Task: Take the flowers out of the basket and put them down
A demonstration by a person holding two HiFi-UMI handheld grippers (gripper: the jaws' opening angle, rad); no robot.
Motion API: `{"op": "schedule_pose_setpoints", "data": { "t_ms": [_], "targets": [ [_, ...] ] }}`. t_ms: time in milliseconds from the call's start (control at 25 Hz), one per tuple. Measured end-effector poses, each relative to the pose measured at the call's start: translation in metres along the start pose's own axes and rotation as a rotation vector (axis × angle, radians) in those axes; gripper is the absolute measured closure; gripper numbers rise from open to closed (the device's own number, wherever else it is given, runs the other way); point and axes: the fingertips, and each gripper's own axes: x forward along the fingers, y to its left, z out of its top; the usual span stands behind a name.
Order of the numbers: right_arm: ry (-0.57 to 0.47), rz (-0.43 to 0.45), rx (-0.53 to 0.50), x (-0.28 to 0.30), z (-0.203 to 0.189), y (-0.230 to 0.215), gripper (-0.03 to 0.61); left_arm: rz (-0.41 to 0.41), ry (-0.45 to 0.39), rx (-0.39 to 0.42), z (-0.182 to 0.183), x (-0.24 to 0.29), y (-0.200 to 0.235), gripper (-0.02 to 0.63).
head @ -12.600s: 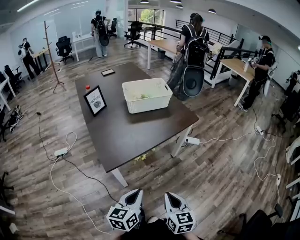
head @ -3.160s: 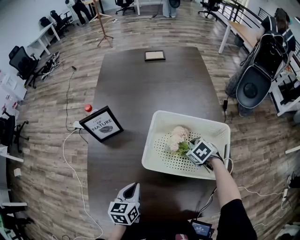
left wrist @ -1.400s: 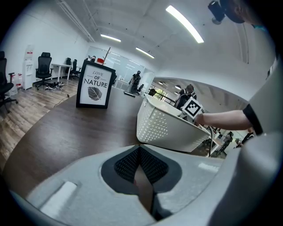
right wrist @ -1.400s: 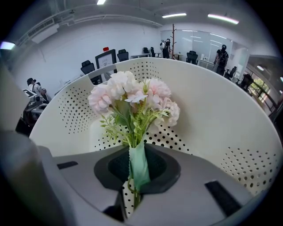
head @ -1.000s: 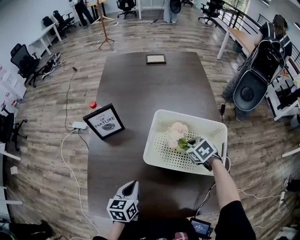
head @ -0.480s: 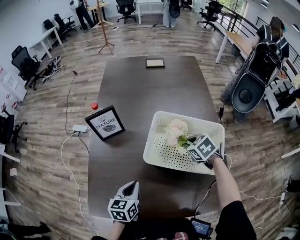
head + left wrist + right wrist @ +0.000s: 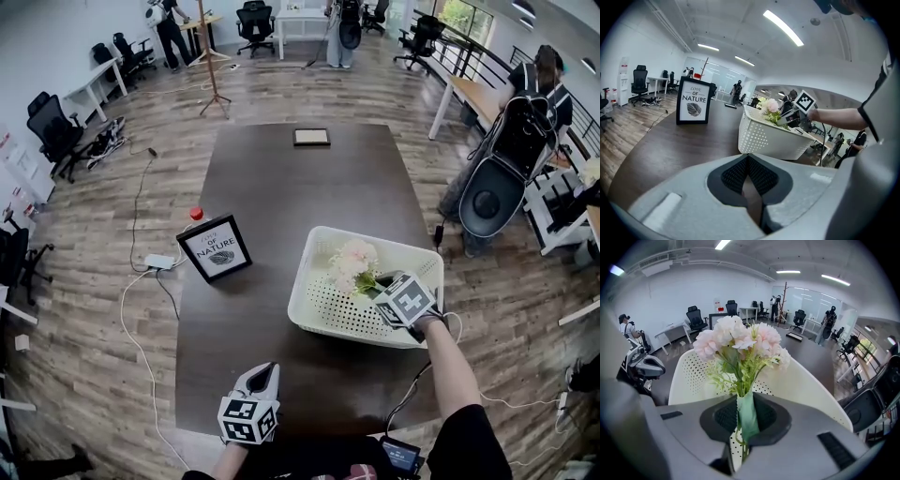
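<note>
As the right gripper [image 7: 377,284] pinches flowers [image 7: 352,261] (left gripper [image 7: 265,377] pressed together), basket [image 7: 328,305] sits beneath

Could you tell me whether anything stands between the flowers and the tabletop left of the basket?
Only the basket's left wall: the right gripper holds the flowers inside, blooms above the rim. The table beyond is bare up to the framed sign.
</note>
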Motion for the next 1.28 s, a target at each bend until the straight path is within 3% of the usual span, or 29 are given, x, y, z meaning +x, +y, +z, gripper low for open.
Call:
{"op": "schedule_pose_setpoints", "data": {
  "t_ms": [960,1280],
  "targets": [
    [-0.111,-0.124,-0.044,-0.052,0.046,0.014,0.532,0.027,-0.051,-0.015,-0.003,-0.025,0.002,0.604],
    [-0.133,-0.116,-0.073,-0.065,0.056,0.034,0.532,0.048,-0.077,-0.027,-0.005,-0.031,0.002,0.604]
  ]
}}
